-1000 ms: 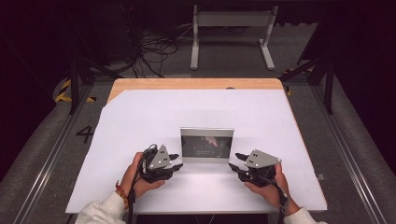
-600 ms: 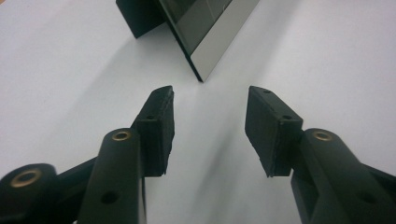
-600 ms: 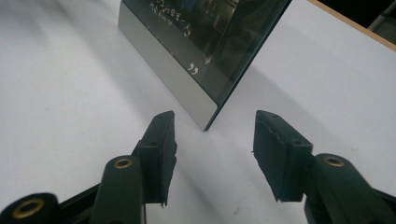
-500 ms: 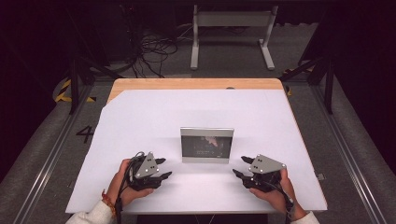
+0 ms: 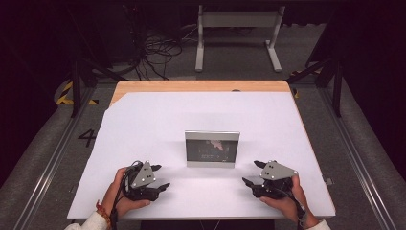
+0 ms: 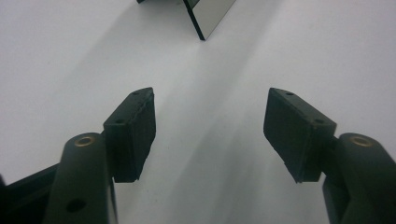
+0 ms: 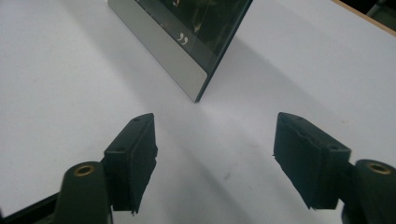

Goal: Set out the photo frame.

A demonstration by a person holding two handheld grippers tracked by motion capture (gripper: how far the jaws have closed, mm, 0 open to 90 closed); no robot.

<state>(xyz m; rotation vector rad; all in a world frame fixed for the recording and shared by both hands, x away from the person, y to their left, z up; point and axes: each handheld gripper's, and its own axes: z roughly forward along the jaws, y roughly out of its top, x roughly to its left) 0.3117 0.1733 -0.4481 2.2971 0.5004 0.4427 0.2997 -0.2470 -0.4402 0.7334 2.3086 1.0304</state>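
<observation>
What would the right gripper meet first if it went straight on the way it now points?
Probably the picture frame: the right gripper, jaws open and empty after just opening, aims about at the frame's near lower corner, with bare white table cover between. It might narrowly slip past.

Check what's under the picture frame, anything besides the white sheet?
The picture frame stands upright, directly on the white sheet; nothing else shows beneath it. The sheet covers the wooden table, bare only along its far edge. The strip right behind the frame is hidden.
</observation>
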